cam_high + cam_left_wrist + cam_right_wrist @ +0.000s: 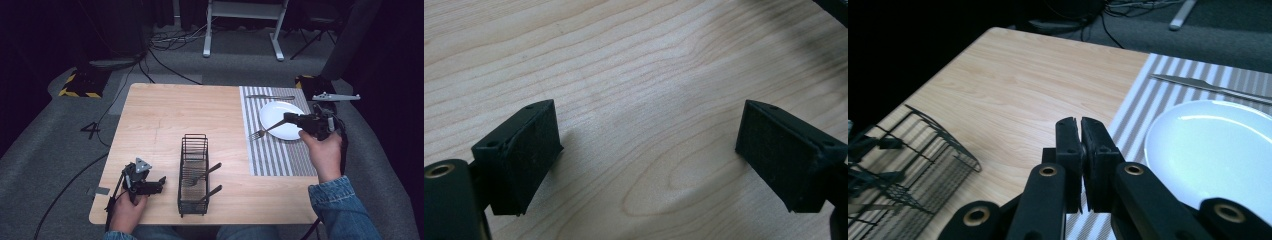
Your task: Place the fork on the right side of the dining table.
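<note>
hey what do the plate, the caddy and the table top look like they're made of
Plate: glossy white, probably glazed ceramic; light glints off it. Caddy: thin black wire mesh, likely coated metal. Table top: pale wood grain, matte; solid wood or laminate is unclear.

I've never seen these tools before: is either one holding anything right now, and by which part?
The right gripper holds a fork by its handle end, tines out over the striped placemat. The left gripper is open, holding nothing.

The left hand (127, 212) rests low, its black two-jaw left gripper (159, 185) lying level with jaws spread wide. The right hand (322, 152), denim-sleeved, reaches forward, its black right gripper (287, 118) clamped on a silver metal fork (263, 131).
</note>
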